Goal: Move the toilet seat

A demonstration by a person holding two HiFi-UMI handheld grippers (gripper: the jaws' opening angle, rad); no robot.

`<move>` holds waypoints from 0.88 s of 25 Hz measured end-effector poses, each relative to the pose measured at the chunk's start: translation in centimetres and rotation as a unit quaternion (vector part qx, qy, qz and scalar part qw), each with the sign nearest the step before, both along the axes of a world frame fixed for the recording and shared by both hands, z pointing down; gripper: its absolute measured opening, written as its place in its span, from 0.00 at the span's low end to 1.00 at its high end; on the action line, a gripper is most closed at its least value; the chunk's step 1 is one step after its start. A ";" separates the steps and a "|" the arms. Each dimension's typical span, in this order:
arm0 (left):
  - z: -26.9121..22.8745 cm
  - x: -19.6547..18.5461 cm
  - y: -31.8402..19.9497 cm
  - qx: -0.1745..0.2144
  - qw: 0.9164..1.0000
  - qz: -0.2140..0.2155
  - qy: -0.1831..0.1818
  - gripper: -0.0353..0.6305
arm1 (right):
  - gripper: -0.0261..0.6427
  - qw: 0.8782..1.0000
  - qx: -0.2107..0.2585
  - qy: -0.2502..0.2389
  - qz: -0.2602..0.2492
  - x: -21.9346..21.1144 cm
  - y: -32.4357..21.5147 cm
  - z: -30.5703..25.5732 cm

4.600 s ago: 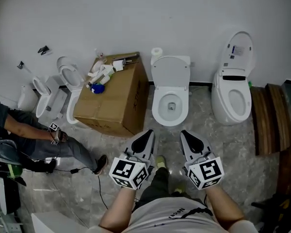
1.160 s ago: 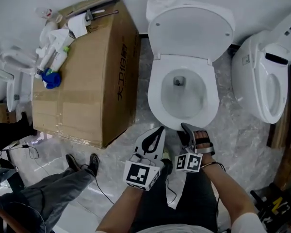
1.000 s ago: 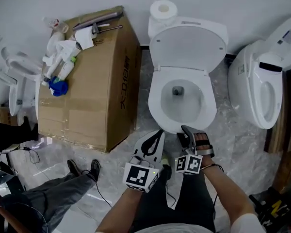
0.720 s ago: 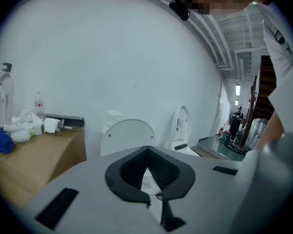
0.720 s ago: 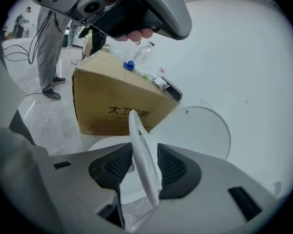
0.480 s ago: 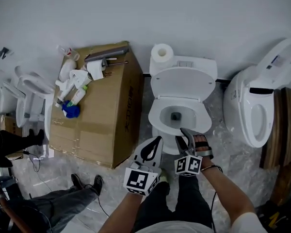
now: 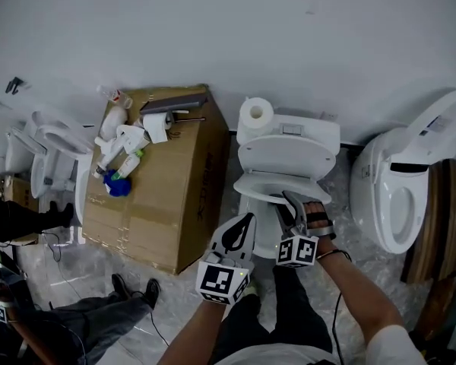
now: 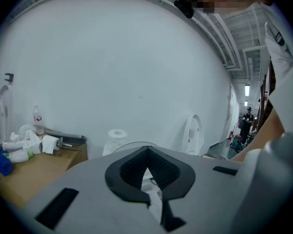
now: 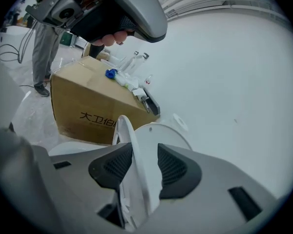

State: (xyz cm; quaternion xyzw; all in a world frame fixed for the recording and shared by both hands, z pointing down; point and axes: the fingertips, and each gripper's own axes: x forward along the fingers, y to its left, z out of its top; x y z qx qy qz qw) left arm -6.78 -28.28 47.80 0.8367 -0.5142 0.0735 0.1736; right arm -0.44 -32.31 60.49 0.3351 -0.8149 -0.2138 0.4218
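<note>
White-walled room: right gripper (image 9: 144,150) pinches toilet seat (image 9: 126,130) edge (left gripper (image 8: 147,156) closed, empty).

- The toilet (image 7: 289,154) stands against the wall, with the cardboard box (image 7: 171,192) just left of it and a second toilet (image 7: 395,185) to its right.
- A paper roll (image 7: 256,115) sits on the tank's left end.
- Bottles (image 7: 125,147) lie on the box top.
- The toilet seat (image 9: 133,160) has its front edge between the jaws of the right gripper (image 7: 290,205); the left gripper (image 7: 242,228) is just left of it.

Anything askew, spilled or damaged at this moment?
Nothing damaged or spilled. The toilet seat stands tilted, partly raised, only because the right gripper is clamped on its rim. The one untidy spot is the cardboard box beside the toilet, with bottles and a paper roll heaped loosely on top.
</note>
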 end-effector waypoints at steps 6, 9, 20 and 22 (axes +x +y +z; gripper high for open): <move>0.3 0.5 -3.1 -0.010 1.000 -0.017 0.004 0.06 | 0.29 1.000 0.018 -0.014 -0.015 0.5 -4.0 -1.1; 0.8 0.9 -4.7 -0.015 1.000 -0.019 0.003 0.06 | 0.29 0.999 0.024 -0.020 -0.016 0.7 -5.9 -1.5; 2.0 2.4 -9.6 -0.026 0.999 -0.032 0.006 0.07 | 0.28 0.998 0.063 -0.009 -0.031 1.4 -12.2 -2.1; 2.3 2.6 -10.1 -0.028 0.999 -0.034 0.007 0.06 | 0.28 0.997 0.070 -0.007 -0.032 1.5 -13.1 -2.0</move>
